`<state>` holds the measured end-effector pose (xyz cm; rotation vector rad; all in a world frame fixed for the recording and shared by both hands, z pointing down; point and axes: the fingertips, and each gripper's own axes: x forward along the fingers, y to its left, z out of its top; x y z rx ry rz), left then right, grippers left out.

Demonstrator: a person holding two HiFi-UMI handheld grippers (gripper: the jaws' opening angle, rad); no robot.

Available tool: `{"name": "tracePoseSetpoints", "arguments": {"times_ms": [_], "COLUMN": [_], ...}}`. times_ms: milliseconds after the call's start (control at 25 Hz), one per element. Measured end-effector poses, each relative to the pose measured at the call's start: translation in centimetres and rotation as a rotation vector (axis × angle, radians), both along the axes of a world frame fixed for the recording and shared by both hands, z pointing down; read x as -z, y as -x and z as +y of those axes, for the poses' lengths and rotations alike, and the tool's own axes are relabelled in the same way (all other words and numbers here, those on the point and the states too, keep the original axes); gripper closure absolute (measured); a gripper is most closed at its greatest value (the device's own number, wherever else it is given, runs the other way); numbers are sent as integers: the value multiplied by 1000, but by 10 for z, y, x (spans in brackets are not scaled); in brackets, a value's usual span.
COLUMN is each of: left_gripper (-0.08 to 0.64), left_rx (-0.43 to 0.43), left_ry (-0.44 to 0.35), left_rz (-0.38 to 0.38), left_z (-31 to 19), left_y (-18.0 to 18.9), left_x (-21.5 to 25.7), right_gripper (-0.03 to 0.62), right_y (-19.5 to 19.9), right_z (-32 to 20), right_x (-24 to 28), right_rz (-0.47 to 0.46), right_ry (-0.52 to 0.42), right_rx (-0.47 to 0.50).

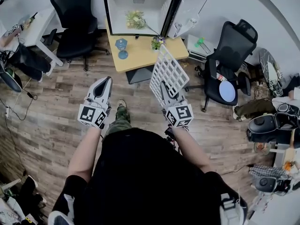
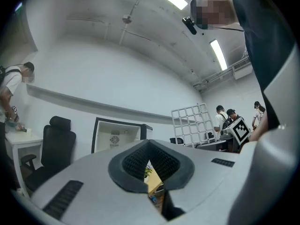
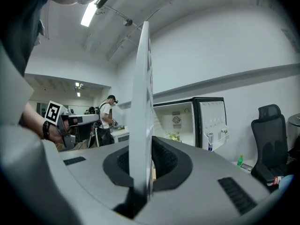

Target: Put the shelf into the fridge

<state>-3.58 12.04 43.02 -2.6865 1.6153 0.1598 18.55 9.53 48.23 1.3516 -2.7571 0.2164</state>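
— Wood-plank floor (image 1: 56, 107) underfoot, black office chairs (image 1: 75, 18) round about, and ahead a light wooden tabletop (image 1: 140, 53) carrying a small white fridge with black trim (image 1: 117, 6), its door swung open to the right. Where's the shelf?

— The white grid shelf (image 1: 168, 73) is up in the air, short of the tabletop and well apart from the fridge. The right claw (image 1: 164, 86) is clamped on its near edge. The right gripper view shows the panel edge-on, standing upright between the jaws.

— And the other one?

— The left claw (image 1: 107, 80) hangs beside it, apart from the shelf, jaws pressed together with nothing in them.

— How will that grid handle?

— Light and stiff, I'd judge: it stands straight from one pinch with no sag. Whether it's coated wire or plastic I can't tell from here. Either way the bars look smooth, so it could pivot or slip in a one-edge grip, and the long overhang gives it leverage.

— So where to hold?

— On the outer frame bar of the near edge, as now. For the insertion I'd bring the left claw onto a side bar, so the panel can be laid flat and slid in level.

— Anything in the way?

— A bunch of leafy greens (image 1: 135, 18) lies on the fridge floor. The shelf would need to go in above it, and the fit at the side walls is likely snug.
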Motion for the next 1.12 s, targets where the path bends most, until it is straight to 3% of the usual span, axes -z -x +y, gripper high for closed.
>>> {"name": "tracePoseSetpoints", "arguments": {"times_ms": [1120], "left_gripper": [540], "left_rx": [-77], "left_ry": [47], "left_rz": [41], "left_z": [-171], "left_y": [57], "left_x": [-12], "right_gripper": [551], "right_y": [50], "right_z": [-141], "right_x": [-10], "right_rz": [49], "right_ry": [60], "right_rx": [-92]}}
